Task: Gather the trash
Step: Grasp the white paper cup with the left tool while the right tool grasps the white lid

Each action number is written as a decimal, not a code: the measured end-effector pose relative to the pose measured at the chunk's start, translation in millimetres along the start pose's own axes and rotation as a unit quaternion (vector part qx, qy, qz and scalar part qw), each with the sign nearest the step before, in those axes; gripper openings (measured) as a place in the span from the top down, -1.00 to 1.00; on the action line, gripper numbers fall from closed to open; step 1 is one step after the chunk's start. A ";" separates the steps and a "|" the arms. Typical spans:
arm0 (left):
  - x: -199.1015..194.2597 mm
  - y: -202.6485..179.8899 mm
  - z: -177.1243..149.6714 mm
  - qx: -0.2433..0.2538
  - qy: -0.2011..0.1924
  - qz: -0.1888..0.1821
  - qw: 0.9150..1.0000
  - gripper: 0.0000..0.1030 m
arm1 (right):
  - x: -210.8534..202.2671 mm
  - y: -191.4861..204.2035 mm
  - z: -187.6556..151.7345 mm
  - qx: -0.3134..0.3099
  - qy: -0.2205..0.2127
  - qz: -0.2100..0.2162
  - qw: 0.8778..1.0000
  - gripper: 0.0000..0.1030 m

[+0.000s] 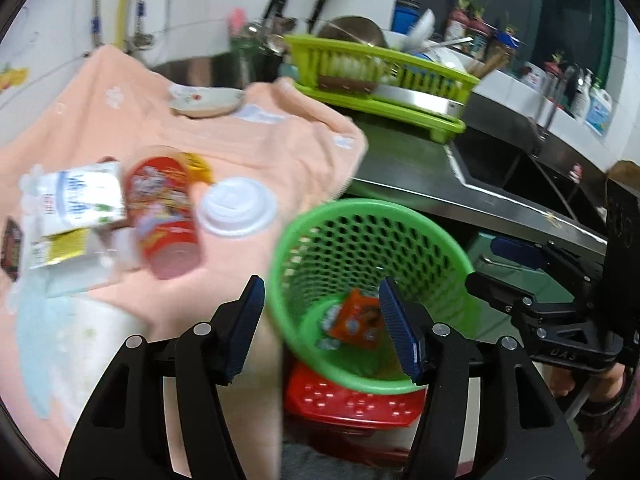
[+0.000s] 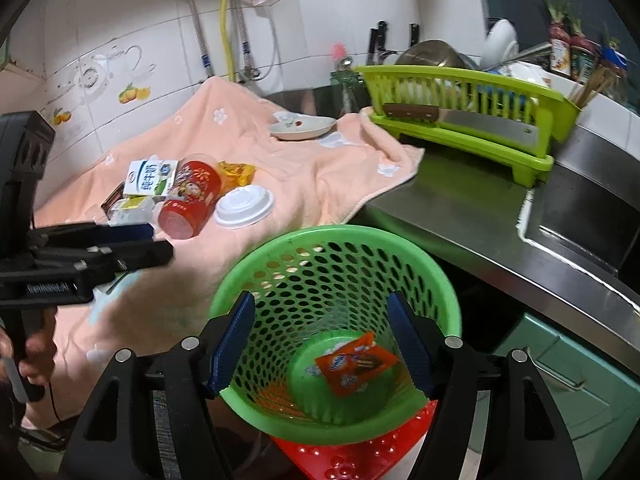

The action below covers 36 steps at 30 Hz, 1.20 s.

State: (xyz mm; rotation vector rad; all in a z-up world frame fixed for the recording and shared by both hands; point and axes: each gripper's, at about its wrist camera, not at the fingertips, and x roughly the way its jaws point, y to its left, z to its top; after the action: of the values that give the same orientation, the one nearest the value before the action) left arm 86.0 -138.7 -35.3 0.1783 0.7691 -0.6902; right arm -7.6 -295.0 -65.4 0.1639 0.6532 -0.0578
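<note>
A green perforated basket [image 2: 280, 248] [image 1: 288, 236] stands below the counter edge with an orange snack wrapper [image 2: 354, 362] [image 1: 356, 314] at its bottom. On the peach towel [image 2: 300, 172] lie a red cup [image 2: 190, 200] [image 1: 166, 208] on its side, a white lid [image 2: 244, 206] [image 1: 238, 212], a milk carton [image 2: 148, 178] [image 1: 80, 200], a yellow wrapper [image 2: 238, 172] and other packets. My right gripper [image 2: 322, 340] is open and empty over the basket. My left gripper [image 1: 322, 320] is open and empty, between the towel edge and the basket.
A red stool [image 2: 360, 460] sits under the basket. A small plate [image 2: 304, 126] lies at the towel's far end. A green dish rack [image 2: 460, 120] with a cleaver stands on the steel counter [image 2: 460, 208], beside a sink [image 2: 580, 220].
</note>
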 end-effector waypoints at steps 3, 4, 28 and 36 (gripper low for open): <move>-12.9 18.1 0.2 -0.009 -0.007 0.028 1.000 -0.22 | 8.7 8.2 7.3 -0.013 0.004 0.012 1.000 -0.31; -16.7 24.8 -0.7 -0.013 -0.009 0.036 0.999 -0.26 | 12.5 11.1 10.6 -0.017 0.006 0.017 1.000 -0.31; -59.4 140.8 -20.6 -0.113 -0.021 0.146 0.982 -0.58 | 156.7 70.9 91.4 -0.144 0.063 0.096 0.983 -0.51; -48.5 153.6 -30.0 -0.123 0.001 0.138 0.983 -0.66 | 200.6 85.0 102.9 -0.181 0.081 0.100 0.975 -0.54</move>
State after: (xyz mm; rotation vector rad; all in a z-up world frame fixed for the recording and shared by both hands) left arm 141.0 15.6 -37.8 0.0578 0.8056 -0.3294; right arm 222.2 -229.1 -95.9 -0.1204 0.7956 0.2703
